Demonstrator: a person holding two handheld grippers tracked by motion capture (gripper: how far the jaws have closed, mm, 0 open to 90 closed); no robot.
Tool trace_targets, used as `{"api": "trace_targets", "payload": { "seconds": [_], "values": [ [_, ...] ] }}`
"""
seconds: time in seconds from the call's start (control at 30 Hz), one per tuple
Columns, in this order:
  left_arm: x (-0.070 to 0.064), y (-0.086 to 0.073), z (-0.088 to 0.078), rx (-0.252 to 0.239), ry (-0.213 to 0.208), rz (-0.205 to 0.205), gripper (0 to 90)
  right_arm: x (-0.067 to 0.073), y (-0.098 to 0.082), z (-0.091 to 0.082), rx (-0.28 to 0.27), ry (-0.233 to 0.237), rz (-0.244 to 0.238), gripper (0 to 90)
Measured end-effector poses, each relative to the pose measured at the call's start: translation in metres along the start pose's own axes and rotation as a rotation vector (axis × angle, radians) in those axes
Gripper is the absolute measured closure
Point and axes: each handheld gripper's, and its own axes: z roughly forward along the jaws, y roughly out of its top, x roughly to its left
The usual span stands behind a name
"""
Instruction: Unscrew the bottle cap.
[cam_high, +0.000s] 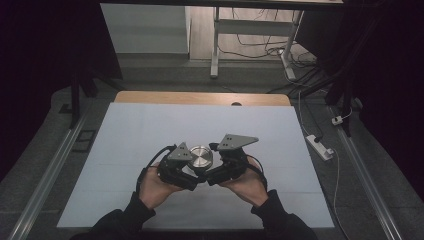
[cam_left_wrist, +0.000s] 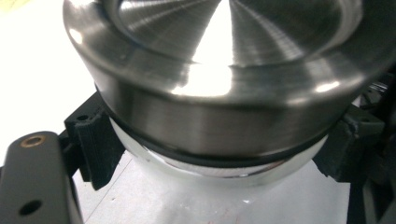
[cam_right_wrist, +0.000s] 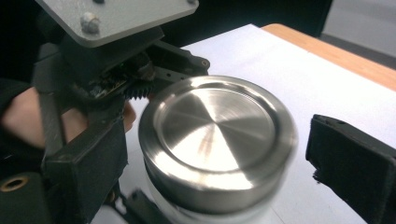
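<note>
At the white mat (cam_high: 150, 130), the left gripper (cam_high: 192, 172) is clamping the jar's base (cam_left_wrist: 210, 170) while the right gripper (cam_high: 212, 172) is standing open around the steel lid (cam_right_wrist: 217, 135), which risks jamming if regripped off-centre.

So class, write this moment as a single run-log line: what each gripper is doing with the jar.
left gripper: shut on jar body below the metal lid | right gripper: open, jaws beside lid, not pressing | jar: upright on white sheet

White sheet (cam_high: 150, 130) covers wooden table (cam_high: 200, 97).
</note>
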Motion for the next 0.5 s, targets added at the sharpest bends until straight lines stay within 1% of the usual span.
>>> {"api": "trace_targets", "payload": {
  "seconds": [0.03,0.07,0.1,0.17,0.2,0.23,0.27,0.3,0.33,0.37,0.4,0.43,0.47,0.5],
  "values": [
    [-0.001,0.0,0.001,-0.002,0.005,-0.008,15.9,0.002,-0.001,0.002,-0.003,-0.013,0.0,6.5],
    [-0.001,0.0,0.001,-0.002,0.005,-0.008,15.8,0.005,-0.002,0.004,-0.004,-0.038,-0.004,6.7],
    [-0.003,0.001,0.002,0.006,0.017,-0.009,15.8,0.008,-0.002,0.006,-0.01,-0.054,-0.009,8.0],
    [-0.005,0.002,0.002,0.003,0.014,-0.006,15.9,0.011,-0.003,0.007,-0.021,-0.065,-0.008,13.1],
    [-0.005,0.002,0.002,0.002,0.011,-0.003,15.8,0.011,-0.004,0.008,-0.021,-0.08,-0.016,16.7],
    [-0.005,0.002,0.002,0.002,0.011,-0.003,15.9,0.011,-0.004,0.007,-0.022,-0.086,-0.023,17.8],
    [-0.004,0.002,0.0,0.004,0.0,0.008,15.8,0.01,-0.004,0.006,-0.025,-0.074,-0.017,17.9],
    [-0.004,0.002,0.0,0.004,0.0,0.008,15.8,0.01,-0.004,0.006,-0.025,-0.074,-0.017,17.9],
    [-0.002,0.002,-0.002,-0.004,-0.036,0.026,15.8,0.008,-0.003,0.004,-0.025,-0.046,-0.018,18.0],
    [-0.002,0.002,-0.002,-0.01,-0.062,0.033,15.8,0.007,-0.003,0.003,-0.026,-0.028,-0.03,18.1],
    [0.0,0.002,-0.003,-0.009,-0.086,0.052,15.8,0.006,-0.003,0.002,-0.023,-0.005,-0.045,18.1],
    [0.0,0.002,-0.003,-0.009,-0.086,0.052,15.8,0.005,-0.002,0.0,-0.022,0.026,-0.058,18.1],
    [0.0,0.002,-0.005,-0.015,-0.128,0.075,15.8,0.003,-0.002,-0.001,-0.02,0.058,-0.066,18.2],
    [0.001,0.001,-0.006,-0.016,-0.153,0.087,15.8,0.001,-0.002,-0.002,-0.021,0.093,-0.074,18.2]
  ]
}}
